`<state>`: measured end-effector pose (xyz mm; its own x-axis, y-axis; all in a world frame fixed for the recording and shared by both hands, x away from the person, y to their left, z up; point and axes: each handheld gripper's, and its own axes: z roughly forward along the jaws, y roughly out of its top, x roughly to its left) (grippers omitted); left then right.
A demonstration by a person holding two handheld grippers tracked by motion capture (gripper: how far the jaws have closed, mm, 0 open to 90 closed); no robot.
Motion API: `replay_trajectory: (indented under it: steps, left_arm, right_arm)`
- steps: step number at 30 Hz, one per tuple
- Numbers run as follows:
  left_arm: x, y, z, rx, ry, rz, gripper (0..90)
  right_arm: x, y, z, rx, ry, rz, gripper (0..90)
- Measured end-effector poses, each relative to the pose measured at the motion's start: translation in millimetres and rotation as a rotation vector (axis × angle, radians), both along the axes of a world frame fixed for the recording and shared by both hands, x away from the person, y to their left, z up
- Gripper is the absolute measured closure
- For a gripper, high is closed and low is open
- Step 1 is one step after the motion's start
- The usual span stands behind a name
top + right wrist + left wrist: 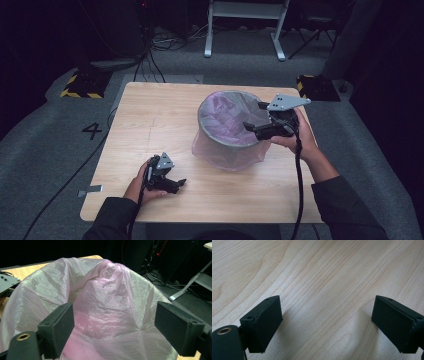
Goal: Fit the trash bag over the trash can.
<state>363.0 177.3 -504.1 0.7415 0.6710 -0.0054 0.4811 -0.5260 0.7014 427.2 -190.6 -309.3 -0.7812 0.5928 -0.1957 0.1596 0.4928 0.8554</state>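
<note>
Bin (226, 134): centre-right of table (150, 120), upright, grey rim exposed at the near side.
Bag (225, 117): pink liner seated inside bin, skirt draped down the outer wall and bunched on the table at the near side.
Right gripper (256, 129): at bin's right rim, jaws spread, nothing pinched; bag (105, 305) just ahead.
Left gripper (175, 184): near-left on table, well apart from bin, jaws spread over bare wood (324, 277).
Done: liner inserted, judged mostly fitted.
Left: likely tidying the rim fold at the near side.

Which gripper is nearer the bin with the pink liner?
Right. The right gripper is at the bin rim; the left gripper rests apart on the table.
</note>
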Motion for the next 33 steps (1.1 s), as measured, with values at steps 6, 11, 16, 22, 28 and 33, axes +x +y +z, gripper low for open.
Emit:
replay_trajectory:
  steps: [6,11,16,22,28,33]
  left_arm:
    - [0.2,0.1,0.0,0.001,-0.002,-0.002,9.5]
    - [0.2,0.1,0.0,0.001,-0.002,-0.002,9.5]
    - [0.2,0.1,0.0,0.001,-0.002,-0.002,9.5]
    - [0.2,0.1,0.0,0.001,-0.002,-0.002,9.5]
    - [0.2,0.1,0.0,0.001,-0.002,-0.002,9.5]
    - [0.1,0.1,0.0,0.001,-0.001,-0.001,9.5]
  right_arm:
    - [-5.7,-1.5,0.2,-0.002,-0.001,0.018,16.4]
    - [-11.8,-3.2,-1.2,-0.008,-0.011,0.027,16.4]
    - [-17.9,-6.4,-2.5,-0.019,-0.019,0.031,16.4]
    - [-24.0,-12.8,-4.6,-0.033,-0.034,0.020,16.4]
    - [-30.1,-16.5,-7.2,-0.057,-0.048,0.012,16.4]
    - [-35.0,-19.3,-6.9,-0.066,-0.056,0.009,16.4]
